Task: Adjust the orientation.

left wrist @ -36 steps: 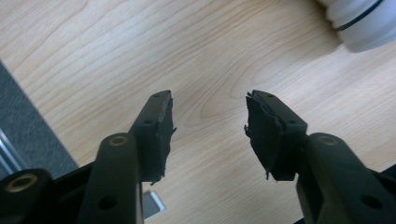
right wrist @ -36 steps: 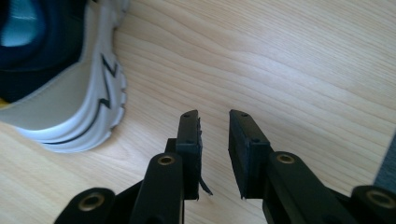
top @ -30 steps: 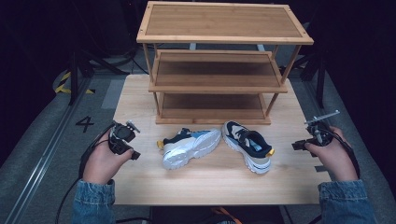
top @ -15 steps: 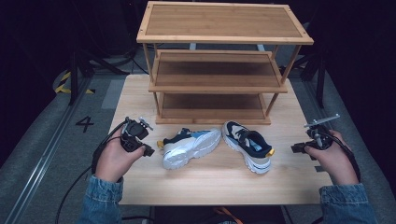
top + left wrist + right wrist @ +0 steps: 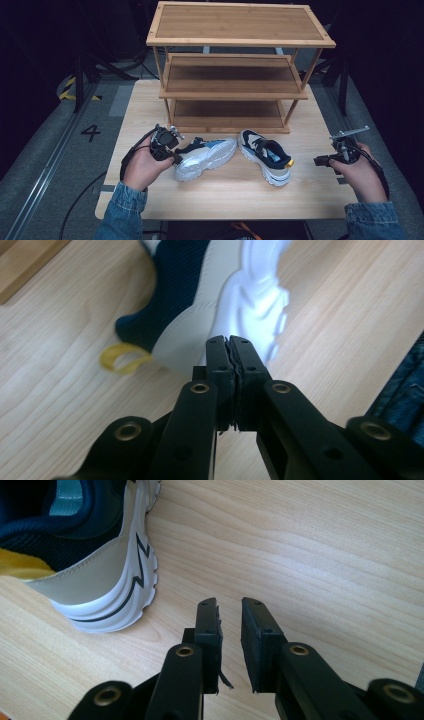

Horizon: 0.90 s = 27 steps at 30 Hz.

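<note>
From left to right: my left gripper [image 5: 165, 143] sits at the heel of the left shoe [image 5: 206, 158], its jaws having just closed until the pads are pressed together with nothing between them. In the left gripper view the white heel and a small yellow pull loop [image 5: 124, 359] lie just ahead of the tips [image 5: 230, 352], apart from them. Beside that shoe lies the right shoe [image 5: 265, 156], and my right gripper [image 5: 325, 161] hangs near its heel, well clear of it; its jaws stand at their narrowest, a thin slit between the pads [image 5: 206, 622], holding nothing.

I judge the work barely begun: both shoes rest on the table [image 5: 310, 125] in front of the wooden rack [image 5: 235, 50], whose shelves hold nothing. Grasping and shelving both remain.

The only writing I can read is a "4" on the floor [image 5: 90, 132].
</note>
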Available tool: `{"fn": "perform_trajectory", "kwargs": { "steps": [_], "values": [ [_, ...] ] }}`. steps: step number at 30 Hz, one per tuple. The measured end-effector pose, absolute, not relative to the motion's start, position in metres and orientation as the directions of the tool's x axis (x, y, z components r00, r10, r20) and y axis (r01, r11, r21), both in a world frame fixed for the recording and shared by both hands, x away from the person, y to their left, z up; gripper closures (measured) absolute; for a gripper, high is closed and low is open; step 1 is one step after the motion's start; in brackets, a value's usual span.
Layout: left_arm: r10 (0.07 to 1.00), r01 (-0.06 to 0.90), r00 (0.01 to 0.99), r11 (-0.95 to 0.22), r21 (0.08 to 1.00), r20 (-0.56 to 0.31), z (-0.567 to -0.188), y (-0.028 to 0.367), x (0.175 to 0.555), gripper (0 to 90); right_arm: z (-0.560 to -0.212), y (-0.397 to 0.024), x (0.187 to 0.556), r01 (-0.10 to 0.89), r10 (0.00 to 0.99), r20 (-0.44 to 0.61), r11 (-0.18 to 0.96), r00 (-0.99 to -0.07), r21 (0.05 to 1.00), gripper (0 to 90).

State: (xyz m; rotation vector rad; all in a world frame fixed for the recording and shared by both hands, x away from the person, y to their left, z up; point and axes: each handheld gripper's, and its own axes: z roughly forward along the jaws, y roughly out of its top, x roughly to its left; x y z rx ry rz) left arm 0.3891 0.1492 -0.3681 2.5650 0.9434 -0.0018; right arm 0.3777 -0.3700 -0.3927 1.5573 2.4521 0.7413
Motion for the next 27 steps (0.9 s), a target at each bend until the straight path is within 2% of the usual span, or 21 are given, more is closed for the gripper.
{"fn": "perform_trajectory", "kwargs": {
  "steps": [2,4,17,24,27],
  "values": [
    [0.6,0.613,0.783,-0.697,0.371,-0.165,-0.371,0.144,0.392,89.3,-0.393,-0.371,0.376,0.81,0.881,0.138,0.342,-0.453,0.477,79.1],
    [0.597,0.602,0.789,-0.708,0.369,-0.141,-0.372,0.141,0.393,89.4,-0.394,-0.372,0.375,0.811,0.881,0.138,0.342,-0.453,0.474,79.0],
    [0.581,0.589,0.801,-0.718,0.371,-0.148,-0.371,0.138,0.387,89.4,-0.391,-0.371,0.372,0.808,0.881,0.138,0.34,-0.453,0.482,78.3],
    [0.555,0.577,0.813,-0.731,0.365,-0.174,-0.369,0.133,0.377,87.8,-0.387,-0.369,0.374,0.8,0.878,0.134,0.344,-0.46,0.491,77.9],
    [0.532,0.571,0.82,-0.738,0.359,-0.211,-0.37,0.13,0.373,86.4,-0.387,-0.368,0.375,0.799,0.876,0.134,0.347,-0.463,0.491,77.8]
  ]
}}
